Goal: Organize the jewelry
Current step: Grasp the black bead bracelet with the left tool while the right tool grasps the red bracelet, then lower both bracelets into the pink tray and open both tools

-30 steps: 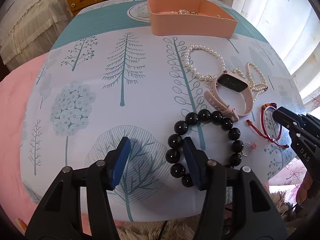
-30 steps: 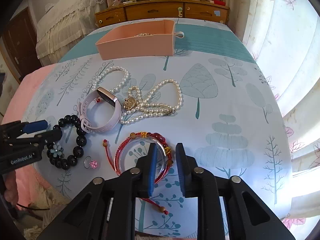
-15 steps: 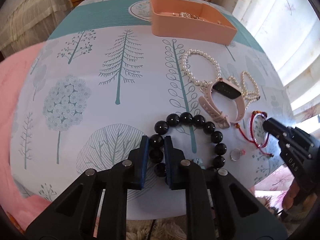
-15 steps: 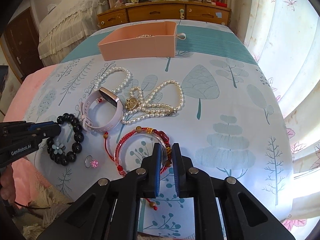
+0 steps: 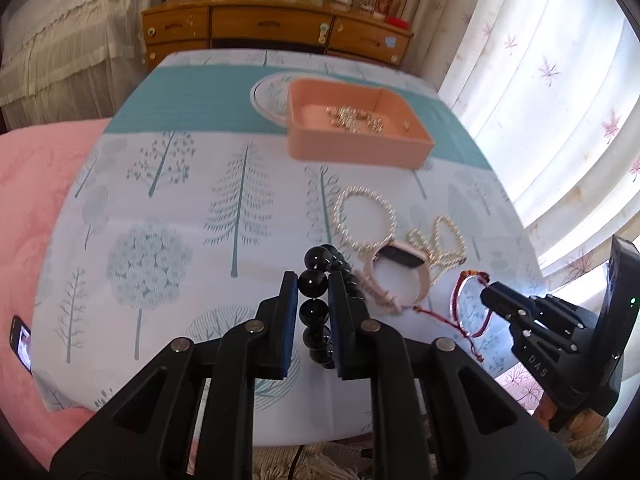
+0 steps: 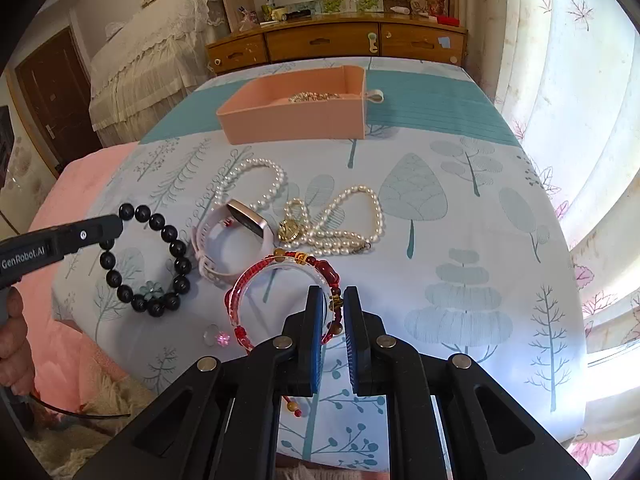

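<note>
My left gripper (image 5: pixel 313 285) is shut on the black bead bracelet (image 5: pixel 316 308) and holds it lifted above the bed; it also shows in the right wrist view (image 6: pixel 144 260). My right gripper (image 6: pixel 333 300) is shut on the red bead bracelet (image 6: pixel 256 276), lifted off the sheet, also seen in the left wrist view (image 5: pixel 466 304). The pink box (image 5: pixel 356 128) with a silver chain (image 5: pixel 352 118) inside sits further back on the bed.
On the tree-print sheet (image 6: pixel 440 208) lie a pearl bracelet (image 6: pixel 256 180), a pink watch (image 6: pixel 236 232), a pearl necklace (image 6: pixel 340 224) and a small ring (image 6: pixel 218 336). A wooden dresser (image 6: pixel 340 44) stands behind. Curtains (image 6: pixel 560 80) hang at right.
My left gripper closed on the black bracelet and raised it. My right gripper closed tighter on the red bracelet and lifted it. Both views tilted up.
</note>
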The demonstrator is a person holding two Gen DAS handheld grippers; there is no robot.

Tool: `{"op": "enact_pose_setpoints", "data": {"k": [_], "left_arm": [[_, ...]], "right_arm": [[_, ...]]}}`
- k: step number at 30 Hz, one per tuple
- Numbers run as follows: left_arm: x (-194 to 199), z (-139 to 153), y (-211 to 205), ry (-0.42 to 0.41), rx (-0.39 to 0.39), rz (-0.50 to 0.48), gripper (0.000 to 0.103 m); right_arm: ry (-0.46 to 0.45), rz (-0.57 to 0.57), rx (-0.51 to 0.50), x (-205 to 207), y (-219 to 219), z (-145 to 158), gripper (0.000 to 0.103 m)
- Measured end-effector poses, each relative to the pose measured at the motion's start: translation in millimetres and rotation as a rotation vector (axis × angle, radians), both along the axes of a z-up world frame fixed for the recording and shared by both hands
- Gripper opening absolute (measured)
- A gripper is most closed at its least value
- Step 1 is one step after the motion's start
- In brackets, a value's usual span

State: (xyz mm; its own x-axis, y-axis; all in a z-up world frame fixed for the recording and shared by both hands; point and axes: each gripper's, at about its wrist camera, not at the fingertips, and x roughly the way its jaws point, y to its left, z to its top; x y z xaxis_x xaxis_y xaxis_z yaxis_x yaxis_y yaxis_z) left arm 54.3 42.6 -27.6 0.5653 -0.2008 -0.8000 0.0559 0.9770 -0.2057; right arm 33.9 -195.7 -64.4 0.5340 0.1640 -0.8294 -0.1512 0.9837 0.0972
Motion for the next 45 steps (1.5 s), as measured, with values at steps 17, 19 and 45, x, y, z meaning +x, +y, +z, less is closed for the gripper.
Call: {"op": "enact_pose_setpoints", "data": {"k": [17,19,45], "left_arm": [[32.1,83.4,-19.8,-0.188,0.03,0.01,0.012],[39.1,98.3,-24.5,-0.224,0.041,0.005,0.012],[213.2,107.7,-54.5,-0.259,0.102,0.035,0.012]], "right_arm": [[-0.177,0.028,0.048,36.4,-5.6,78.5,0.01],[-0.21,0.032,0.05,43.7,-5.0,93.5,0.01],[-0.269,-0.032,0.068,247.2,28.0,160.9,0.01]]}}
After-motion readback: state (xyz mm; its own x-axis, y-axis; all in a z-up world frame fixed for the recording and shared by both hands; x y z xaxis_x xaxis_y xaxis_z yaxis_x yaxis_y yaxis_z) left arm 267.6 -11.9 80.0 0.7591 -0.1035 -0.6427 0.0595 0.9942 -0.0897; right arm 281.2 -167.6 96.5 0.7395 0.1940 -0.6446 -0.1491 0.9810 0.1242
